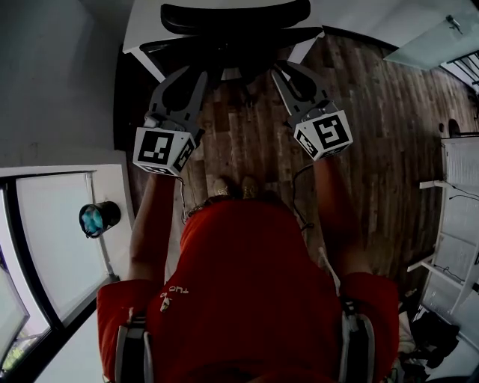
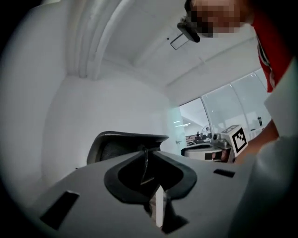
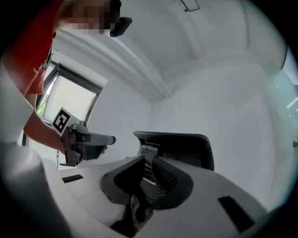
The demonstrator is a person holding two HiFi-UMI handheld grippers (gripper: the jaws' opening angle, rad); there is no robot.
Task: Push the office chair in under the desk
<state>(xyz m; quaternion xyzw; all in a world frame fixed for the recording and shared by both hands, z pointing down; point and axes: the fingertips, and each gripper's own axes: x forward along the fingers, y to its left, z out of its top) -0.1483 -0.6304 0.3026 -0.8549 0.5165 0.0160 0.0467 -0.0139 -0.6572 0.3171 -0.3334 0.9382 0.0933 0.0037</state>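
Maybe the left gripper (image 1: pixel 196 73) and right gripper (image 1: pixel 281 69) — both narrow, empty — slip off the black mesh office chair (image 1: pixel 232 15), and it rolls crooked.

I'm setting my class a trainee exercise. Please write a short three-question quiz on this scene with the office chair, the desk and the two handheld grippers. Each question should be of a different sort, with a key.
1. True or false: the office chair stands behind the person.
2. Multiple choice: the floor is A) carpet, B) wooden planks, C) white tiles.
3. Short answer: what do the left gripper and the right gripper both point toward?

Key
1. False. It stands in front of the person, by the white desk.
2. B.
3. The chair's back.
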